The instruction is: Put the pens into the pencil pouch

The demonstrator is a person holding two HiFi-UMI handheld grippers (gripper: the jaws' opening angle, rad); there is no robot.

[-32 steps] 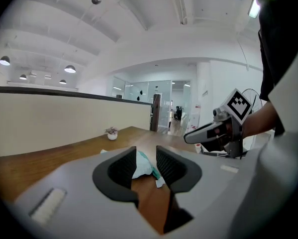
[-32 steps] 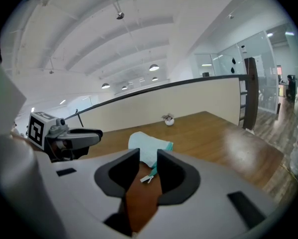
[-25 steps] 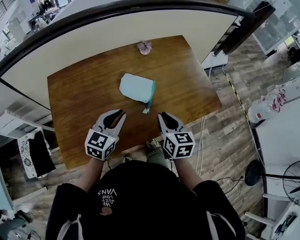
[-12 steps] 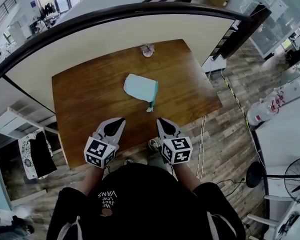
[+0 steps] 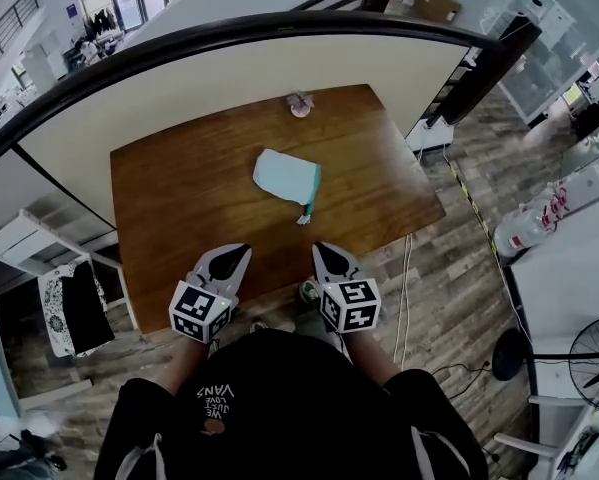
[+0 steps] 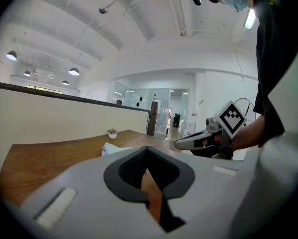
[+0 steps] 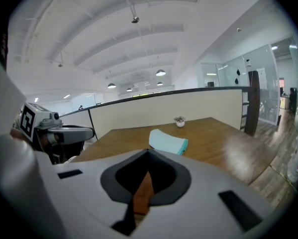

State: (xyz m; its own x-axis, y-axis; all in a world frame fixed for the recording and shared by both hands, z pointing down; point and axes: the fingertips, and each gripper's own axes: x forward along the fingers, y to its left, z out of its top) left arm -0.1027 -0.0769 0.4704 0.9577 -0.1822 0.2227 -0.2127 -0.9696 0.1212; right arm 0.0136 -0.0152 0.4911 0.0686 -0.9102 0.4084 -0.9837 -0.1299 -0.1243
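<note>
Head view is showing the left tool (image 5: pixel 241 253) and right tool (image 5: pixel 319 250) drawing back toward the worktop's (image 5: pixel 179 193) near edge. Both have just been closing and are now pressed together on nothing. The pencil pouch (image 5: pixel 287 178) is lying mid-worktop, well apart from them. No pens are showing, so the task is probably finishing.

Black short-sleeved top (image 5: pixel 279 408), loose over shoulders. White lettering (image 5: pixel 217 396) near collar, small round reddish patch (image 5: pixel 212 423) beside it. Pale straps (image 5: pixel 129 458) running down both shoulders.

Left gripper (image 5: pixel 242 251): light grey moulded shell tapering to point, black inset along top, dark ribbed pads (image 6: pixel 133 167) inside. Cube (image 5: pixel 199 311) at its rear, black-and-white square markers on faces.

Right gripper (image 5: pixel 320 249): same grey shell, same black inset, own marker cube (image 5: pixel 351 305).
</note>
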